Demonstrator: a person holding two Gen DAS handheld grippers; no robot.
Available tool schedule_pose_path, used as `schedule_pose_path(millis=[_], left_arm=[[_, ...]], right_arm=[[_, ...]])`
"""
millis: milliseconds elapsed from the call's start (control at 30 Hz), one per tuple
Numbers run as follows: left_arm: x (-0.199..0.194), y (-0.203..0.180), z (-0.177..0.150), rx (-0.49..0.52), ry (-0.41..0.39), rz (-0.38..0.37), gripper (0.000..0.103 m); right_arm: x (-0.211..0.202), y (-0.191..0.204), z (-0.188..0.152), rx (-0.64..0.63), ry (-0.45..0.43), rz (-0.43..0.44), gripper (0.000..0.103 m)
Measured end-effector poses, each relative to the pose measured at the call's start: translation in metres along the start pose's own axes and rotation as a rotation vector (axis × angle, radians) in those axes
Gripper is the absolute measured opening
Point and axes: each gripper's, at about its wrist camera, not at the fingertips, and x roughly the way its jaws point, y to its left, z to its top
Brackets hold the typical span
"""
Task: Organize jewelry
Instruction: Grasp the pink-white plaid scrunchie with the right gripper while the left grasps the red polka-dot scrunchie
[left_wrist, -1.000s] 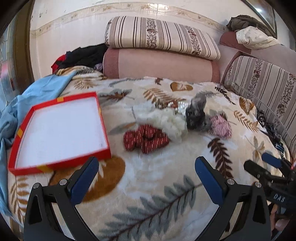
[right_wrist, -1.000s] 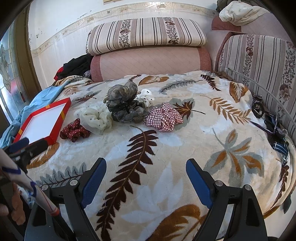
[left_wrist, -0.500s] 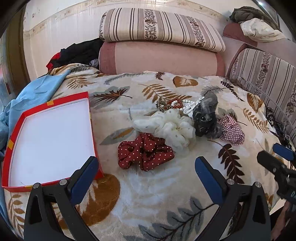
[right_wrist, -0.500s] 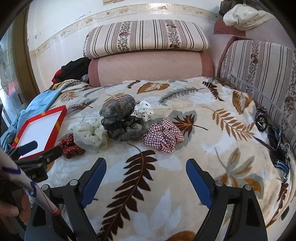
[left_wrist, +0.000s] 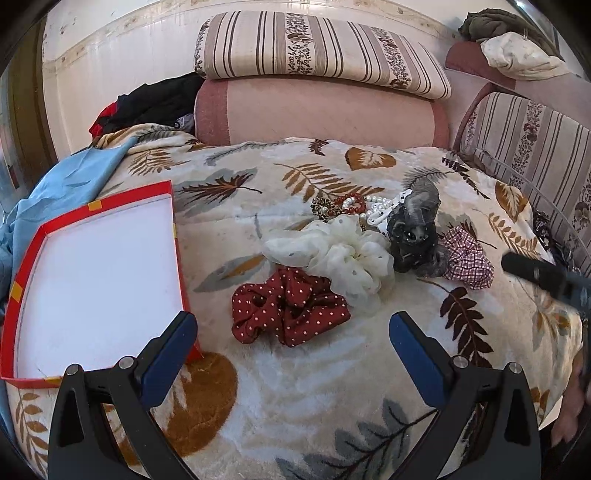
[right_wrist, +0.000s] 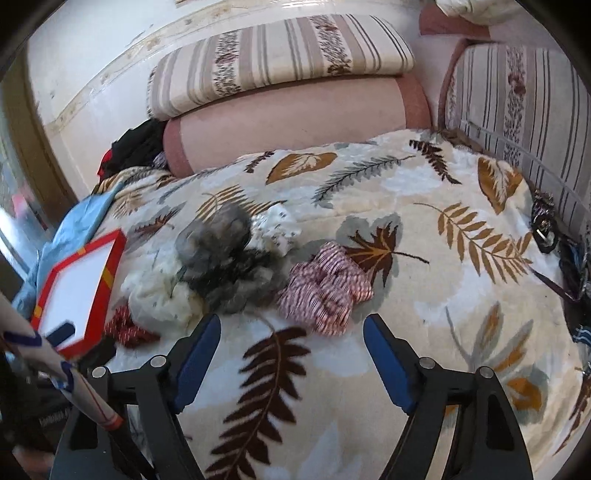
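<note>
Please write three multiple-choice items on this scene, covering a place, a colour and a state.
1. Where does the shallow red cardboard box with a white floor lie relative to the dark red polka-dot fabric scrunchie, in the left wrist view?
A. to its left
B. to its right
C. on top of it

2. What colour are the pads of the left gripper?
A. yellow
B. blue
C. green

3. What is in the box?
A. pearl beads
B. a scrunchie
C. nothing

Answers: 1 A, the box lies on the leaf-print plush blanket left of the scrunchie. 2 B, both pads are blue. 3 C, its white floor is bare.
</note>
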Motion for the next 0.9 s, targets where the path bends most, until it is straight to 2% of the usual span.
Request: schedule_pose_path(millis=[167,233,333,400,567,633,667,700,800,867,900], left_arm=[[-0.006,0.02,0.012,-0.031,-0.028,-0.022,0.101],[-0.009,0.032,0.017,-0.059,-0.036,-0.038,0.097],[-0.007,0.043,0.021,-0.087,-0.028,-0.058,0.085],[-0.005,0.045,0.021,-0.1,-0.014,-0.084,0.079],[0.002,0.033,0.017,-0.053,0.014,-0.096,0.079],[0.009,0.029,0.016,-0.042,0.04,-0.104,0.079],[0.013,0.027,0.016,-0.036,0.053,-0.108,0.079],[0.017,0.024,0.015,-0.026,0.065,-0.112,0.079],[0.029,0.013,0.015,0.029,0.097,-0.108,0.079],[0.036,0.007,0.014,0.055,0.109,-0.109,0.078],[0.042,0.002,0.014,0.077,0.12,-0.104,0.071]], right_arm=[[0.026,-0.036,0.022,0.135,0.068,0.067,0.083],[0.033,-0.05,0.02,0.188,0.08,0.085,0.078],[0.041,-0.063,0.016,0.241,0.1,0.119,0.073],[0.044,-0.066,0.017,0.268,0.105,0.146,0.073],[0.064,-0.054,0.016,0.263,0.153,0.189,0.073],[0.078,-0.048,0.014,0.263,0.193,0.188,0.058],[0.082,-0.047,0.013,0.259,0.206,0.185,0.038],[0.086,-0.046,0.012,0.253,0.218,0.179,0.024],[0.083,-0.047,0.013,0.255,0.2,0.169,0.016],[0.075,-0.049,0.015,0.252,0.167,0.156,0.015],[0.07,-0.05,0.017,0.244,0.145,0.142,0.015]])
